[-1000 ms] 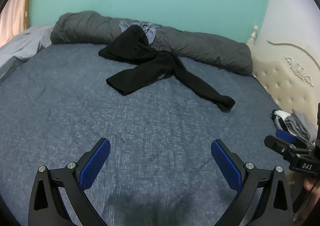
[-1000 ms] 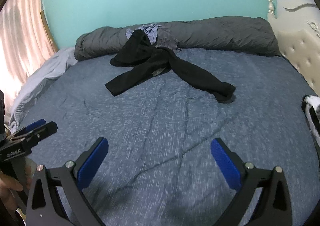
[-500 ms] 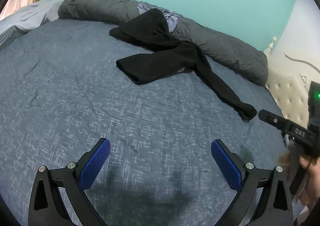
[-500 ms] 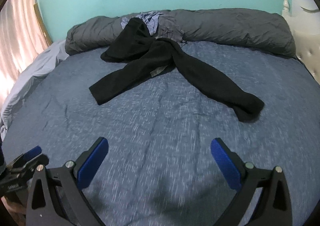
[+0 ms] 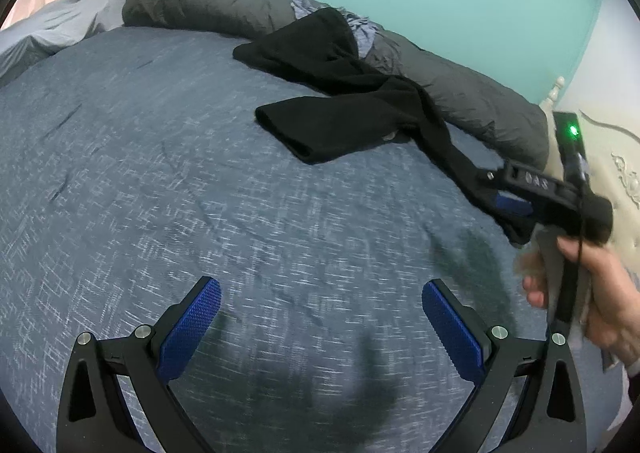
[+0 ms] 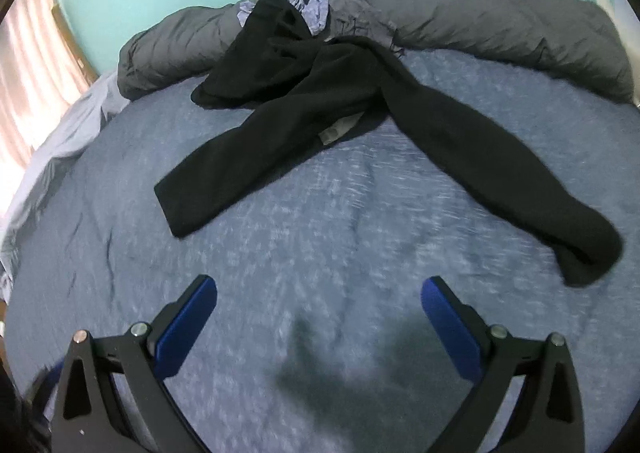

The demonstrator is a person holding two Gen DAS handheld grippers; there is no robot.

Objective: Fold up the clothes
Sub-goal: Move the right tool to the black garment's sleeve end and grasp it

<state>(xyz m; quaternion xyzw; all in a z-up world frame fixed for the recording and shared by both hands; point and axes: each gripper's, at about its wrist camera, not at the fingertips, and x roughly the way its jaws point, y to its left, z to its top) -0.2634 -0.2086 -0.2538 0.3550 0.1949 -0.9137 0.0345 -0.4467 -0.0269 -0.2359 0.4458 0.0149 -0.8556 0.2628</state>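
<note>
Lying sprawled on the bed [image 6: 320, 253], the black trousers [image 6: 332, 109] are unfolded — legs splayed apart, waist bunched against the grey duvet [image 6: 480, 21]. All folding is left. Both the left gripper [image 5: 320, 317] and right gripper [image 6: 318, 313] hover with jaws spread, holding nothing.

Black fingers [image 5: 188, 327] wear blue pads (silver screws).

"DAS" lettering on right hand-held gripper [image 5: 508, 199] body.
</note>
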